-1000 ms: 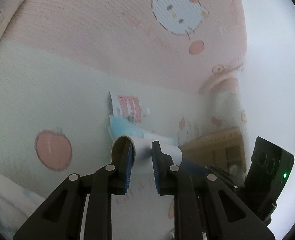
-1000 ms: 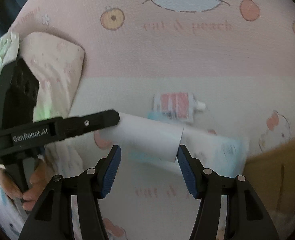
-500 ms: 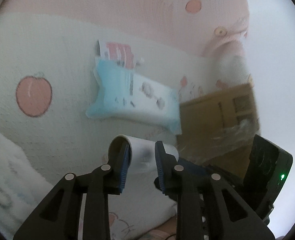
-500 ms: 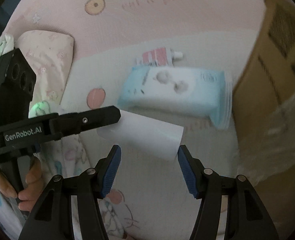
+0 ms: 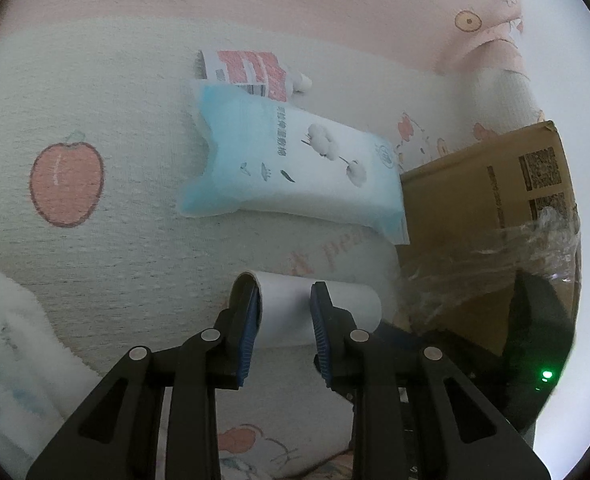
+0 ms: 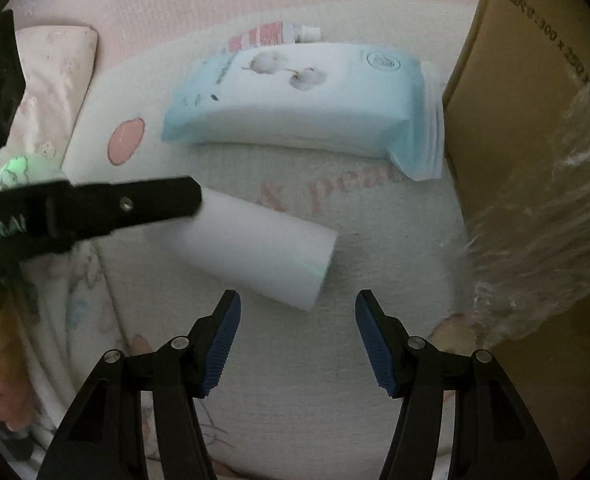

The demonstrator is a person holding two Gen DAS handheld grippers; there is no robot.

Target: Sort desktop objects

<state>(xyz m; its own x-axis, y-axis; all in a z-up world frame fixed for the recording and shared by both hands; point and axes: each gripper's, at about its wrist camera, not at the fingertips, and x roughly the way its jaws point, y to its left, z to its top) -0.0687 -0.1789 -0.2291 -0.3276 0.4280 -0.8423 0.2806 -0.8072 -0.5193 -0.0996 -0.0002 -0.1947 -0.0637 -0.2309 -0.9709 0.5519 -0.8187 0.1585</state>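
Observation:
My left gripper point(image 5: 285, 300) is shut on the end of a white roll point(image 5: 285, 314) and holds it above the patterned bedspread. In the right wrist view the left gripper point(image 6: 193, 204) comes in from the left, holding the same roll point(image 6: 263, 258). My right gripper point(image 6: 297, 306) is open and empty, just short of the roll's free end. A blue and white tissue pack point(image 5: 295, 164) lies beyond the roll, also in the right wrist view point(image 6: 303, 96). A red and white tube point(image 5: 255, 72) lies behind the pack, also in the right wrist view point(image 6: 271, 36).
A cardboard box point(image 5: 491, 208) with clear plastic wrap point(image 5: 495, 256) stands at the right, next to the tissue pack; it shows in the right wrist view point(image 6: 523, 120). A pink pillow point(image 6: 51, 76) lies at the left. The bedspread point(image 5: 95, 92) carries peach and cat prints.
Both grippers have dropped toward the bedspread with the roll. The tissue pack, tube and cardboard box now look larger and nearer. The left gripper's hold on the roll is unchanged.

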